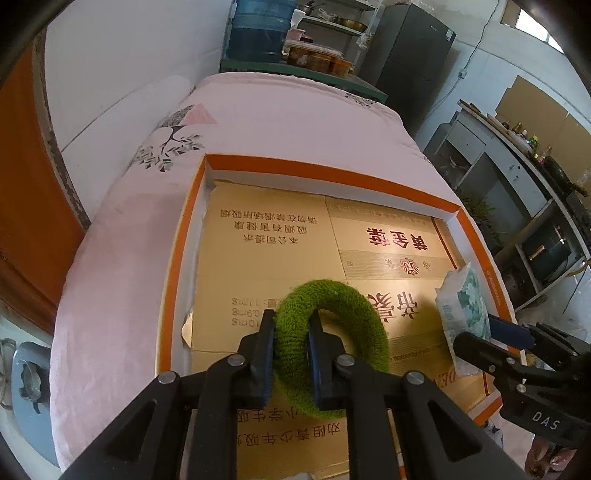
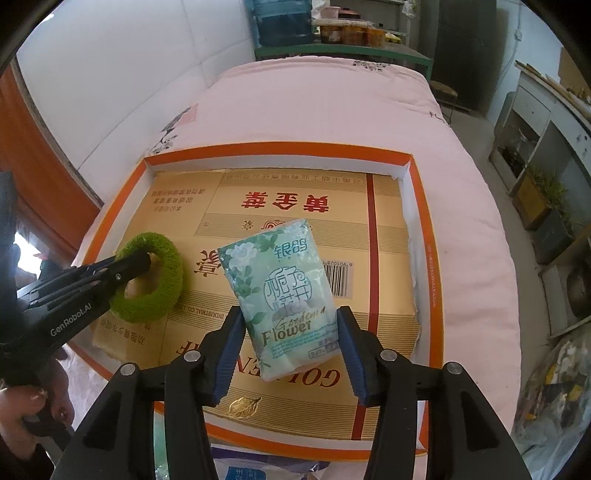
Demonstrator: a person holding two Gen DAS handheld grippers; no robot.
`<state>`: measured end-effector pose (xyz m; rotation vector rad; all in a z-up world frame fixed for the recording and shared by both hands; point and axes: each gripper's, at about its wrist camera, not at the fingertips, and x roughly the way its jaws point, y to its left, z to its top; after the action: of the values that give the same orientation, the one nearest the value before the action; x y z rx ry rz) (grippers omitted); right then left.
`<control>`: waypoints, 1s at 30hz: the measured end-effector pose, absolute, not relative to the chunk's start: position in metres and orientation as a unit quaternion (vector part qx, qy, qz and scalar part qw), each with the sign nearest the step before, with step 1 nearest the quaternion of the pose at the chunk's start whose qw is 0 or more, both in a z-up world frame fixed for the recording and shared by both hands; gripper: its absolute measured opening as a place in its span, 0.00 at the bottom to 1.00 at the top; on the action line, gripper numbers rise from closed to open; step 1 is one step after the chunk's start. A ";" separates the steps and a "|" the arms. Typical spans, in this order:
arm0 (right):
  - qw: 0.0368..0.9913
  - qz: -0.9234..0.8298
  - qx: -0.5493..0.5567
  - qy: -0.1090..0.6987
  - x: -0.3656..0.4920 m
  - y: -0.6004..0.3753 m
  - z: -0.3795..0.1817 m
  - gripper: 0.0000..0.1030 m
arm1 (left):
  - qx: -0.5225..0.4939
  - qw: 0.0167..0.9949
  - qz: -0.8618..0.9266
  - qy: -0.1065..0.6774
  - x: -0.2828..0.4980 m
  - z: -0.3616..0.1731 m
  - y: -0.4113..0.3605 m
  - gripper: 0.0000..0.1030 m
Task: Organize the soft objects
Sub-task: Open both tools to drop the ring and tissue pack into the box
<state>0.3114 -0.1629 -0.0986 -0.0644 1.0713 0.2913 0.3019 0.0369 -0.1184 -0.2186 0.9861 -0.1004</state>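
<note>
A fuzzy green ring [image 1: 325, 293] hangs just above the gold cardboard; my left gripper [image 1: 291, 317] is shut on its left side, one finger through the hole. The ring [image 2: 166, 254] and left gripper [image 2: 142, 260] also show at the left of the right wrist view. A pale green tissue pack [image 2: 280, 273] printed with flowers sits tilted between the blue pads of my right gripper [image 2: 290, 314], which touch both its long edges. From the left wrist, the pack [image 1: 461, 306] stands nearly upright in the right gripper [image 1: 480, 332]. Both are over a shallow orange-rimmed box [image 2: 280, 151].
The box [image 1: 332, 173] is lined with flattened gold cardboard [image 2: 295, 206] and lies on a bed with a pink quilt [image 2: 332, 103]. A white wall runs along the bed's left. Shelves and a water jug [image 1: 258, 29] stand beyond it, cabinets [image 1: 517, 192] to the right. A hand [image 2: 22, 406] holds the left gripper.
</note>
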 end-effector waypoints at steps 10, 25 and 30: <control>0.852 0.139 -0.016 0.505 0.309 -0.167 -0.098 0.54 | -0.101 0.876 -0.062 0.467 0.300 -0.114 0.033 0.58; 0.875 0.128 0.012 0.466 0.290 -0.179 -0.085 0.70 | -0.010 0.923 -0.112 0.367 0.265 -0.074 0.006 0.74; 0.888 0.121 0.014 0.442 0.274 -0.180 -0.071 0.71 | 0.018 0.929 -0.108 0.354 0.248 -0.064 -0.004 0.75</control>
<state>0.2741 -0.1805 -0.0711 0.0294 0.9193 0.2522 0.2485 -0.0038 -0.0639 0.0377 0.7250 -0.2214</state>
